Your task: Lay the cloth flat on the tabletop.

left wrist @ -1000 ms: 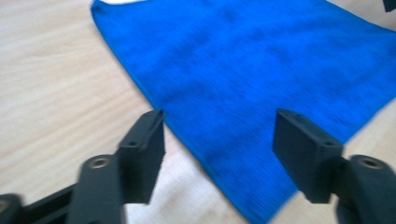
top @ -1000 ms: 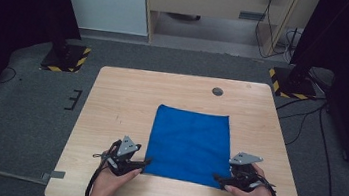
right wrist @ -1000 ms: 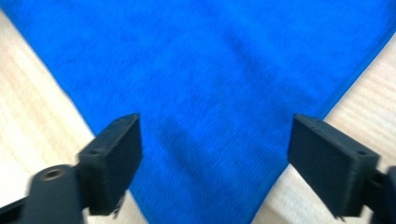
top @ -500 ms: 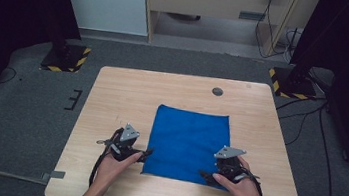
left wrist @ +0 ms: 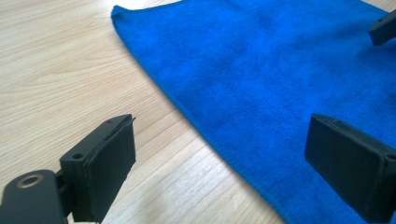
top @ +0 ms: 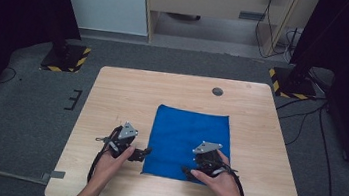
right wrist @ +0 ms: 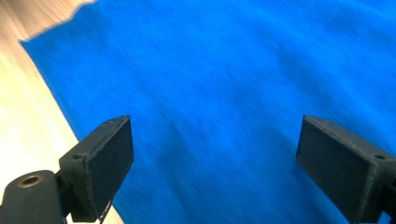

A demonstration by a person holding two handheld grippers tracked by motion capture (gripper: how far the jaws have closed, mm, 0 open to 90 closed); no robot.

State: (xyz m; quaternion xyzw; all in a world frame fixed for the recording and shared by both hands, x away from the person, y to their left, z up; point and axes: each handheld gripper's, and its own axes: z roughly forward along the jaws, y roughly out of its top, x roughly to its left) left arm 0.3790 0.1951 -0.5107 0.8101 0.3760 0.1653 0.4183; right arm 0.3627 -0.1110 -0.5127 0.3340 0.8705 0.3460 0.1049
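The right gripper point(top: 188, 171) hides part of the blue cloth's point(top: 183, 134) near edge

Blue cloth point(top: 188, 142) — flat, folded square — on table's near middle.

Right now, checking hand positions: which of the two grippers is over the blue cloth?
The right gripper: it hangs over the blue cloth near its front edge, while the left gripper sits beside the cloth's left edge, over bare table.

Cloth point(top: 190, 137) lies flat on worktop point(top: 122, 96), just right of centre. Left hand-held gripper point(top: 141, 153) at cloth's 8 o'clock corner, beside its edge. Right hand-held gripper point(top: 192, 171) over cloth's 5 o'clock part. Round insert point(top: 217, 91) at cloth's 12 o'clock, apart.
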